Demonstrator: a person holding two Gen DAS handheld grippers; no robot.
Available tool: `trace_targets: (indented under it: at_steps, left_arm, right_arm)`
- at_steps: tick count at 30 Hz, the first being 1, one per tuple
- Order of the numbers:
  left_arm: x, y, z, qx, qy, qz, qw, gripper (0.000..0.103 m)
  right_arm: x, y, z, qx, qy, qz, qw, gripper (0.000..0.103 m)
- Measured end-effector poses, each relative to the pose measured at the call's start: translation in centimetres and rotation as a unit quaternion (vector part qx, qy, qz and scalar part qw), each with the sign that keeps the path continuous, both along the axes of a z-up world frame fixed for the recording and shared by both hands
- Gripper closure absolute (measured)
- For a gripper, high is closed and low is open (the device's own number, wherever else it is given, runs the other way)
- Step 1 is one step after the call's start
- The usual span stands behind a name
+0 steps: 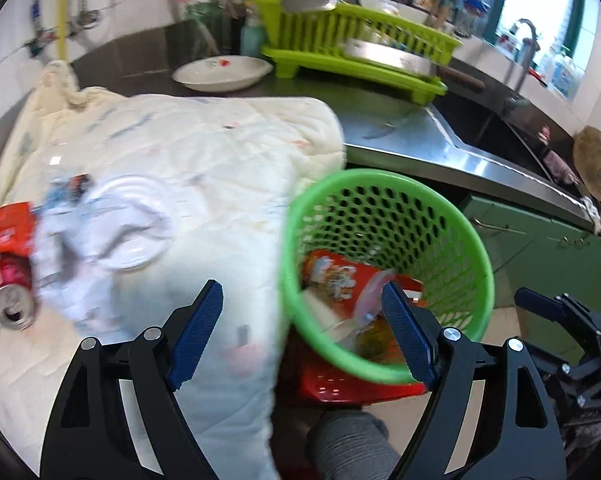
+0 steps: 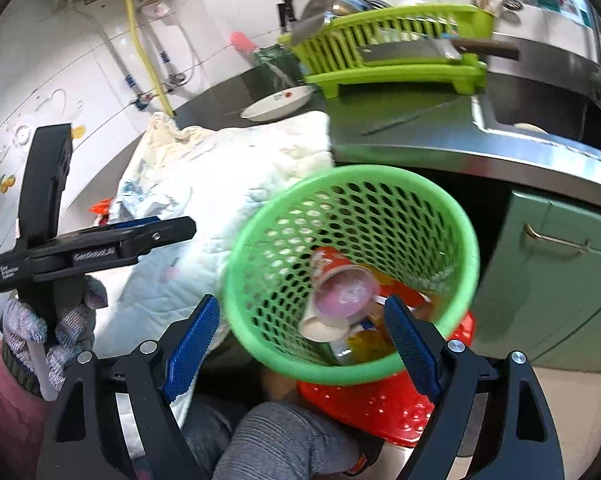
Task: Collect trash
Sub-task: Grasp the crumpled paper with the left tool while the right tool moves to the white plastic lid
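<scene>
Trash sits partly in the green perforated plastic basket (image 2: 456, 216) on a red plastic stool (image 2: 380, 404): orange snack wrapper (image 1: 332, 276), maybe a cup, too blurred. Crushed red can (image 1: 8, 292) and white plastic lid (image 1: 128, 220) lie on the cream quilted cloth (image 1: 204, 152) near the counter's left edge. Left gripper (image 1: 300, 332) and right gripper (image 2: 300, 340) both spread, empty.

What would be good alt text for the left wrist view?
Open left gripper above a green mesh basket holding snack wrappers. To its left, on a white quilt: red can, crumpled plastic.
</scene>
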State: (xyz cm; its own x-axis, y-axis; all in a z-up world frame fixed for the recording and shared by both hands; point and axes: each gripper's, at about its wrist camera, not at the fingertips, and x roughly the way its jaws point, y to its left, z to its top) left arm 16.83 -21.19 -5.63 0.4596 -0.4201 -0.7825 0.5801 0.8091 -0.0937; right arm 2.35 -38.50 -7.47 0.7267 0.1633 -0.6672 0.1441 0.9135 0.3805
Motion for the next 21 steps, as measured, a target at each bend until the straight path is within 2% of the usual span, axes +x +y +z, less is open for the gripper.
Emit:
trace_targets:
  at_steps: [5, 10, 12, 15, 21]
  left_arm:
    - [0.5, 4.4, 1.7, -0.013, -0.019, 0.04, 0.9989, 0.022]
    - [1.8, 8.4, 3.0, -0.008, -0.05, 0.093, 0.9944, 0.023]
    - [2.4, 9.6, 3.2, -0.007, -0.056, 0.107, 0.9926, 0.028]
    - [3.9, 11.5, 2.8, -0.007, -0.048, 0.132, 0.99, 0.032]
    - [6.0, 13.0, 1.4, -0.01, -0.026, 0.15, 0.9884, 0.034]
  right_arm:
    - [0.9, 2.4, 1.1, -0.005, -0.01, 0.021, 1.0, 0.022]
    - [1.7, 4.4, 1.6, -0.008, -0.013, 0.042, 0.999, 0.022]
    - [2.0, 5.0, 1.8, -0.011, -0.015, 0.047, 0.999, 0.022]
    - [2.4, 5.6, 1.8, -0.011, -0.014, 0.053, 0.998, 0.022]
    - [3.1, 6.4, 1.5, -0.01, -0.01, 0.061, 0.998, 0.022]
